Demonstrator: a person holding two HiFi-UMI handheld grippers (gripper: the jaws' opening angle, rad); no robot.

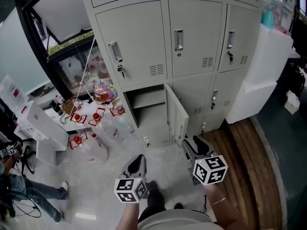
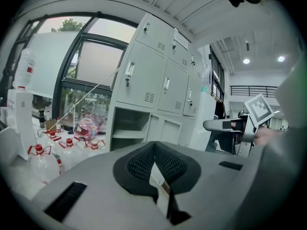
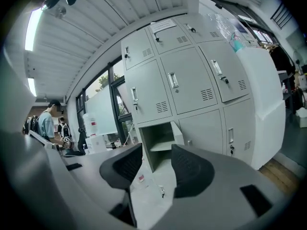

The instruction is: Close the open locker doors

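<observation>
One lower locker door (image 1: 176, 114) is seen left open at twelve o'clock from the tools. The other doors (image 1: 136, 40) appear shut, so only it remains. The left tool (image 1: 136, 163) is pressed shut, empty. The right tool (image 1: 197, 144) is spread wide, nothing held.

Below you, the pale grey floor (image 1: 158, 152) carries the locker bank (image 1: 177, 56). To its left, clear plastic bottles with red caps (image 1: 93, 145) stand clustered on the floor, near a colourful patterned bundle (image 1: 104, 91) and white boxes (image 1: 45, 128). On your right, the floor turns to wooden planks (image 1: 244, 152).
</observation>
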